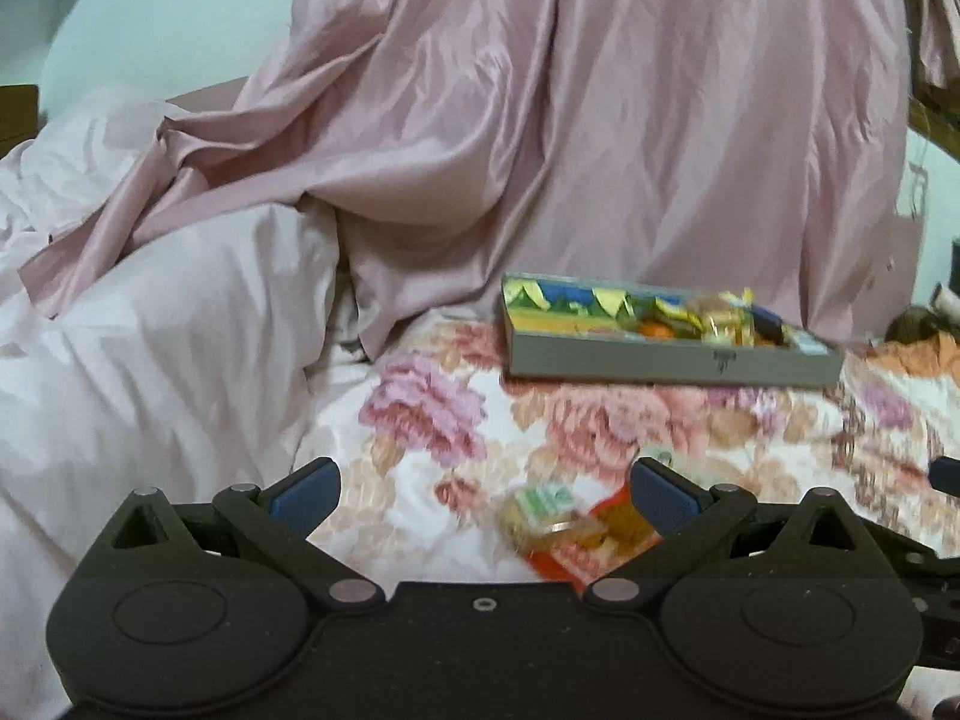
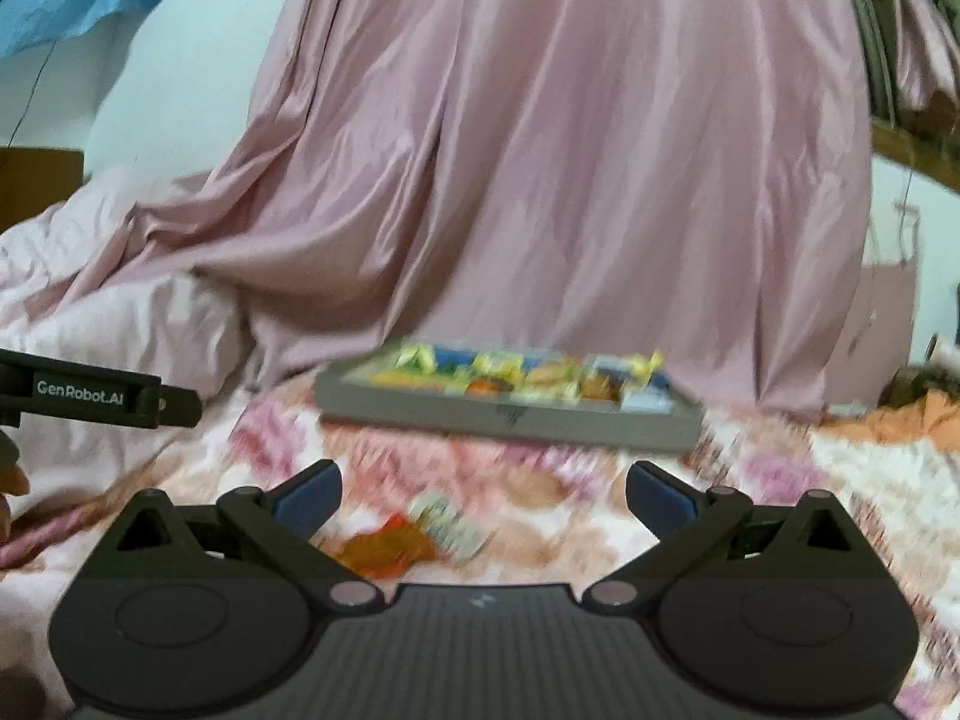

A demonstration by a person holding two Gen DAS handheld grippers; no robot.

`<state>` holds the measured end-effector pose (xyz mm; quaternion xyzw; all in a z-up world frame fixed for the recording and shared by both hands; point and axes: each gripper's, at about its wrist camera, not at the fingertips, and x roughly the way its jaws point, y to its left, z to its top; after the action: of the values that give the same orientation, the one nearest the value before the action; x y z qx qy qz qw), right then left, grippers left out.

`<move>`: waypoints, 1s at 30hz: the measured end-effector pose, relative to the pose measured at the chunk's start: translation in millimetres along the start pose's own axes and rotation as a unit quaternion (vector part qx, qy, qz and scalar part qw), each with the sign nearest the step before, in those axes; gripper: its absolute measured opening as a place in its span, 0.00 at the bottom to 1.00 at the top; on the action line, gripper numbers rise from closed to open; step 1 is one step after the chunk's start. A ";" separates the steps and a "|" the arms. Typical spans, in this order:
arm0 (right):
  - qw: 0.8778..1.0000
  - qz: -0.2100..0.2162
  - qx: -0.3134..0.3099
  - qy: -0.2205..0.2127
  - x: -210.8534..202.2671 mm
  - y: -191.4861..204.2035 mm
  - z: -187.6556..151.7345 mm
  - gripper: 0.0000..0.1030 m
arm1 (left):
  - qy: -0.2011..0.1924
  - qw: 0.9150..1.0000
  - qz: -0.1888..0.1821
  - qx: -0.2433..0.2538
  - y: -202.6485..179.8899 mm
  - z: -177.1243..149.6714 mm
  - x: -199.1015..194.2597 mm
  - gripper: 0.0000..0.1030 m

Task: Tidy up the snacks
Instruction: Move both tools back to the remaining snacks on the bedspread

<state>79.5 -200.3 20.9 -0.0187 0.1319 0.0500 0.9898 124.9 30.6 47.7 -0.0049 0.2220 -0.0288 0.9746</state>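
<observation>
Jaws on both tools are standing wide apart and gripping nothing. You are holding the left gripper point(image 1: 483, 495) low over the floral bedspread point(image 1: 420, 420), with two loose snack packets point(image 1: 564, 531), one green-and-white, one orange-red, lying just ahead by its right finger. Beyond, the grey snack box point(image 1: 672, 357) is sitting on the bed, filled with wrapped snacks, before the pink drape point(image 1: 600, 120). Your right gripper point(image 2: 483, 495) is hovering over the same packets point(image 2: 414, 540); its view is blurring.
</observation>
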 end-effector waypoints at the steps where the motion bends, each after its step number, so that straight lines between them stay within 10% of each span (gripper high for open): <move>1: 1.000 0.004 0.001 0.010 1.2 3.3 -3.4 1.00 | 0.002 1.000 -0.001 0.006 0.3 -3.1 1.3 0.99; 30: 0.987 0.024 -0.017 0.158 74.3 32.3 -56.4 1.00 | 0.060 0.998 -0.006 0.001 4.8 -25.0 92.2 0.99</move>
<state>132.8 -164.1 -53.8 -0.0400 0.2865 0.0723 0.9545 197.3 30.1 -14.8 -0.0033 0.2796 -0.0355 0.9595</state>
